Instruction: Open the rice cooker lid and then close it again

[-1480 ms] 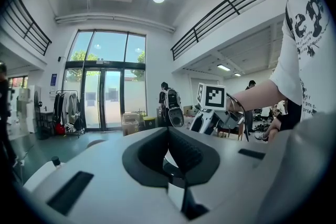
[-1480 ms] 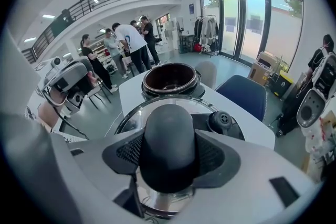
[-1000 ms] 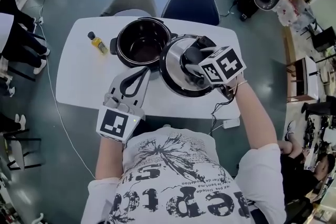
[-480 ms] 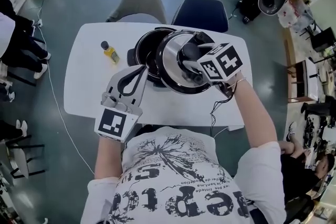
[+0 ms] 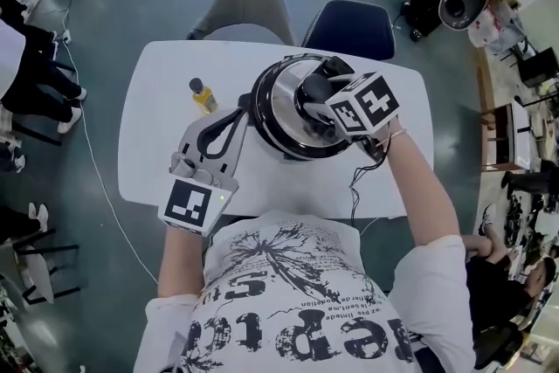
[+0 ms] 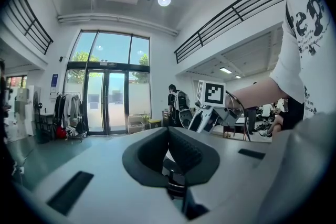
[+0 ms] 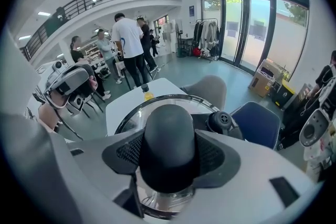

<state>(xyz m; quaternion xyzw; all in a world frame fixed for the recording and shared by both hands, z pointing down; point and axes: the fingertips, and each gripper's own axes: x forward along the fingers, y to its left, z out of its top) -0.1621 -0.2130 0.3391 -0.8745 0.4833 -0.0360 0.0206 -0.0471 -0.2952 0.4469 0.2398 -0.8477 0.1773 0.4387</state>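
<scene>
While the right gripper [image 5: 314, 105] clamps the black domed knob [image 7: 169, 134] of the round shiny steel lid [image 5: 281, 113], that lid covers the black rice cooker [image 5: 251, 105] near the white table's [image 5: 157, 144] far edge. The left gripper [image 5: 236, 114], jaws together and empty, sits just beside it, with bare tabletop to its left.

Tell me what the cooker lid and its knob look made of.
Lid: polished metal, probably stainless steel, judging by its silver sheen and bright highlights.
Knob: black, matte, smooth and rounded. It is likely moulded plastic, though the look alone doesn't rule out rubber.
</scene>
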